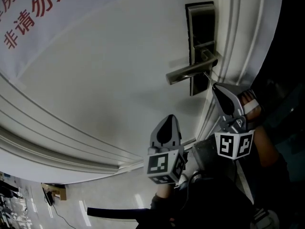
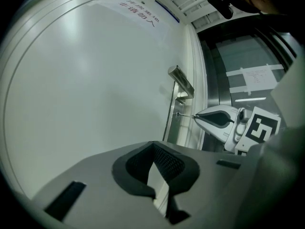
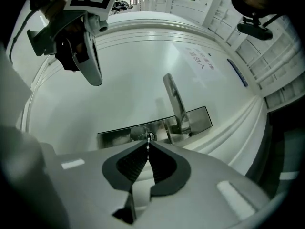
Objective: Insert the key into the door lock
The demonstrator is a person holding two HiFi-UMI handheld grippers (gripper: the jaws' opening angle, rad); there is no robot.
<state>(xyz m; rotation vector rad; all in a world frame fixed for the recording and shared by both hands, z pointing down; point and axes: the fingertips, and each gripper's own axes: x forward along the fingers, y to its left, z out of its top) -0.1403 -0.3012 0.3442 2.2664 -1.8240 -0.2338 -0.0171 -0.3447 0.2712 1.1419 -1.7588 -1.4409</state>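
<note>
I have the right gripper [image 1: 217, 88] up against the door lock [image 3: 114, 136], a long brushed-metal plate set near the right edge of the white door [image 1: 119, 70]. Its jaws are pressed together on the key [image 3: 148, 143]. Only a thin sliver of the blade shows past the dark pads, and the rest of the key is buried between them. The blade's tip meets the round keyhole cylinder [image 3: 143, 136] on the plate, just beside the base of the lever handle [image 3: 174, 101]. I cannot tell how deep it sits in the slot. From the left gripper view the key reads as a fine line bridging the right gripper's tip and the plate. In the head view it is too small to make out against the plate's lower end. The left gripper [image 2: 153, 147] hangs apart from the lock, nearer to me and to the left of the right one. Its pads touch at the tips with nothing between them, and a narrow slit of light shows lower down. In the right gripper view its body is cut off by the frame's top left corner. A sign [image 1: 33, 13] with red characters sits at the far left of the door, mostly cropped. The hand [image 1: 250, 104] behind the right gripper is largely hidden by the marker cube [image 1: 233, 146].
</note>
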